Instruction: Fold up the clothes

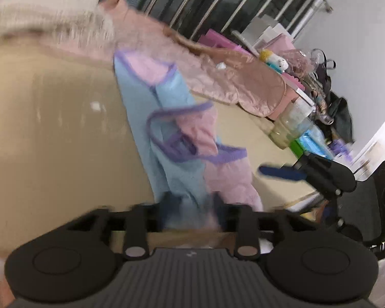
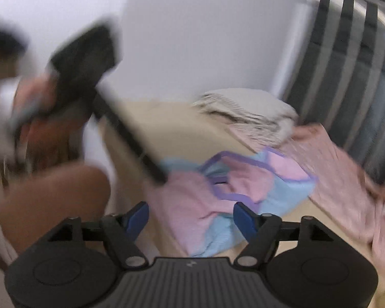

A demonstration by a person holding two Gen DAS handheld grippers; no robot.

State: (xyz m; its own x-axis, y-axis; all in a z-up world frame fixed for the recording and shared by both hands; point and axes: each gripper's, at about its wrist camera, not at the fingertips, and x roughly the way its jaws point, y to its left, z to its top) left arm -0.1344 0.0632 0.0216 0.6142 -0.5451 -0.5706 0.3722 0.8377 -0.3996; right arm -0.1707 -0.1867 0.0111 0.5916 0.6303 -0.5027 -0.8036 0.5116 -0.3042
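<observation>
Left tongs (image 1: pixel 192 205) pinching blue-pink garment (image 1: pixel 172 138), right tongs (image 2: pixel 191 215) gaping empty, pink jacket (image 1: pixel 225 79) crowding tabletop's (image 1: pixel 51 133) far edge.

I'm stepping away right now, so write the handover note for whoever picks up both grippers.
Left gripper: shut on the light blue and pink garment with purple trim, near its edge.
Right gripper: open, hovering over the same garment, holding nothing.
Garment lies crumpled on the beige table; a pink quilted jacket and cream knitted piece lie behind it.
Done: no fold visible.
Left: spread it flat, then fold.
</observation>
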